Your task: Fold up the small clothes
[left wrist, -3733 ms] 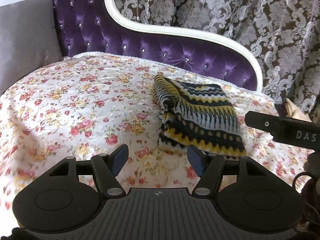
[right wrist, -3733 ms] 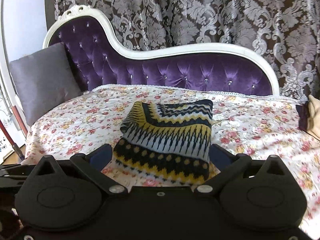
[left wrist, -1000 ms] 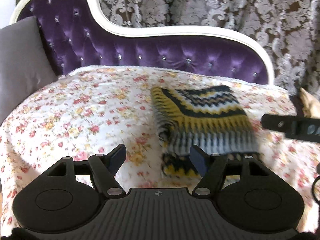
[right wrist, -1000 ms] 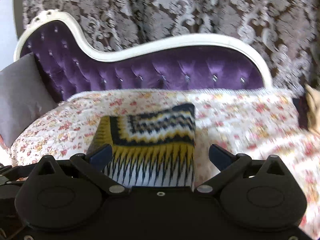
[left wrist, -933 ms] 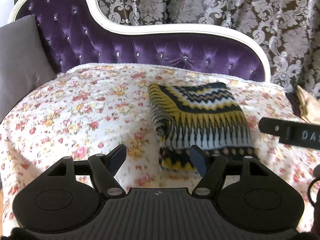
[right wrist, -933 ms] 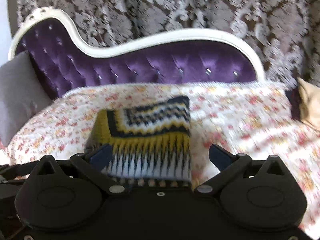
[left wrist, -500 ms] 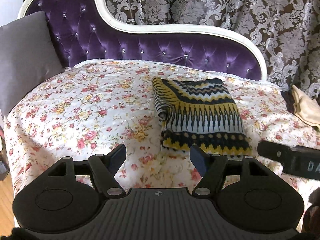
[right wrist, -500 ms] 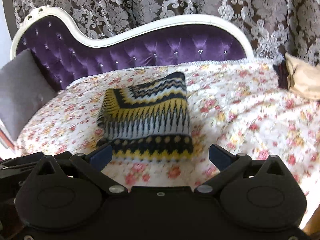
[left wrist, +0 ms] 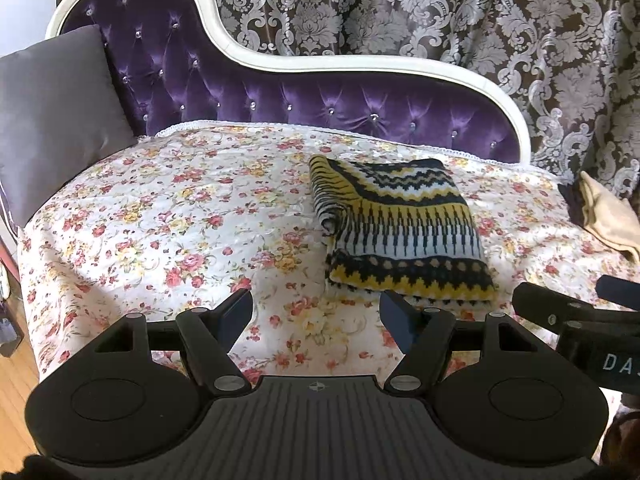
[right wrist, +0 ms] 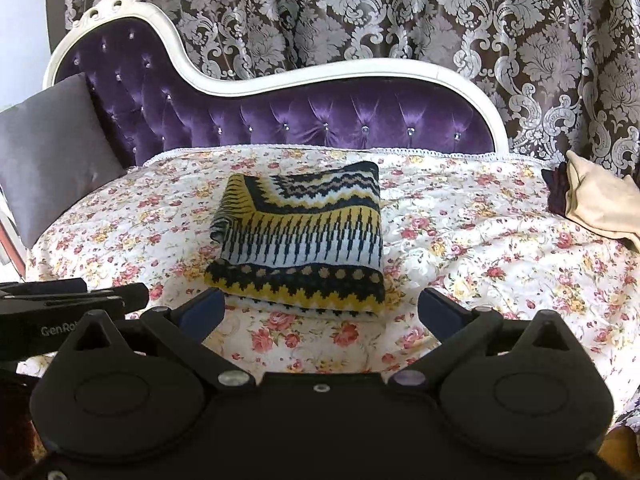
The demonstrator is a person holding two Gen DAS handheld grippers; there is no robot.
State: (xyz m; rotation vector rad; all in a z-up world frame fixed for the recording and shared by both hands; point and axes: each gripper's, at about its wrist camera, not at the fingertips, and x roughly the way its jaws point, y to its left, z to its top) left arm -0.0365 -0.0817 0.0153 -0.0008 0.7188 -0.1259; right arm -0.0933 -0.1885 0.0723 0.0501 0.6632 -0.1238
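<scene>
The folded knit (right wrist: 300,240) lies flat on the couch cover (left wrist: 160,220), ahead of both empty, gaping tools (right tool (right wrist: 320,312) nearer; left tool (left wrist: 316,316) offset leftward).

A purple tufted couch (left wrist: 320,100) wears a floral cover (left wrist: 180,220). On the cover lie a folded knit sweater (right wrist: 304,240), a grey cushion (right wrist: 48,148) far left of it, and beige cloth (right wrist: 600,204) far right.

The folded knit (right wrist: 304,240) carries yellow, navy and pale grey zigzag and spike bands. Beneath it the bedspread (right wrist: 460,248) is white with pink and yellow flowers. At twelve o'clock stand a tufted purple backrest (right wrist: 320,120) and a brown, silver-damask curtain (right wrist: 360,12); at nine o'clock, a plain grey cushion (right wrist: 52,152).
</scene>
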